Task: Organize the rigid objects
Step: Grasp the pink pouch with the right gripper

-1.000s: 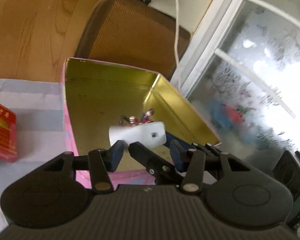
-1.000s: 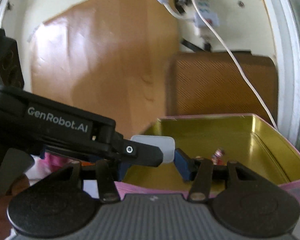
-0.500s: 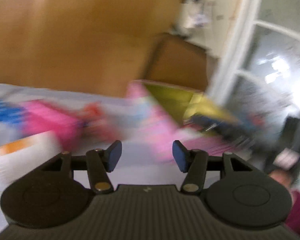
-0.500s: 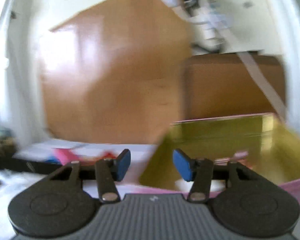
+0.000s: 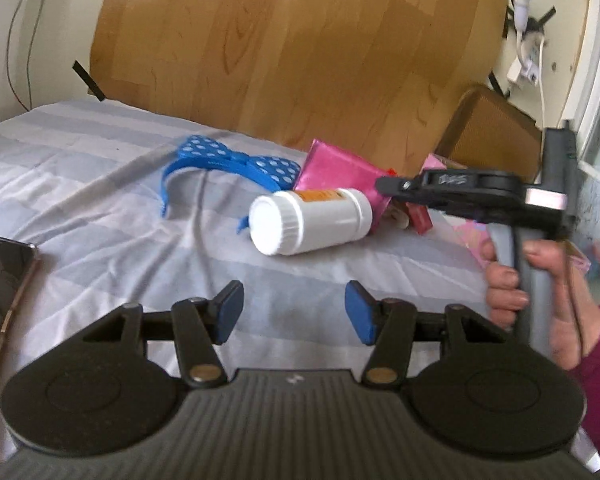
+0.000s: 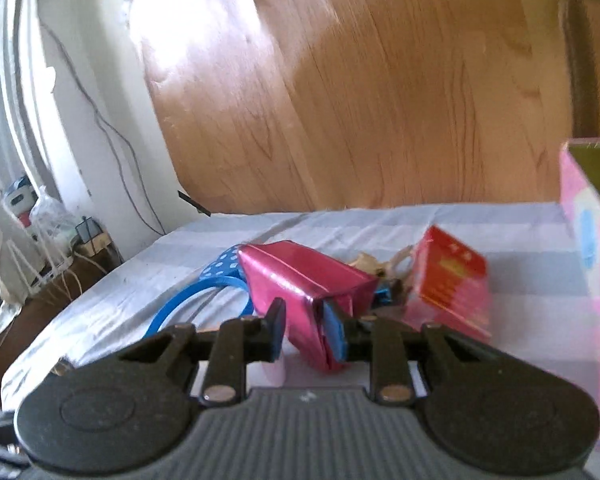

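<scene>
Striped bedsheet (image 5: 100,208): right tongs (image 6: 306,334) closing around pink box (image 6: 300,284), left tongs (image 5: 292,312) half-open, empty; glossy foil may slip.

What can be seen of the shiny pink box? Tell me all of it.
The pink box is a long, narrow carton wrapped in glossy magenta foil, with creased folds at its near end. It lies on the striped sheet, with that end toward the right wrist camera. The right gripper is closing on that end: the box is between its jaws, and the pads seem to be against its sides. A blue dotted headband lies on one side and a red box on the other.
</scene>
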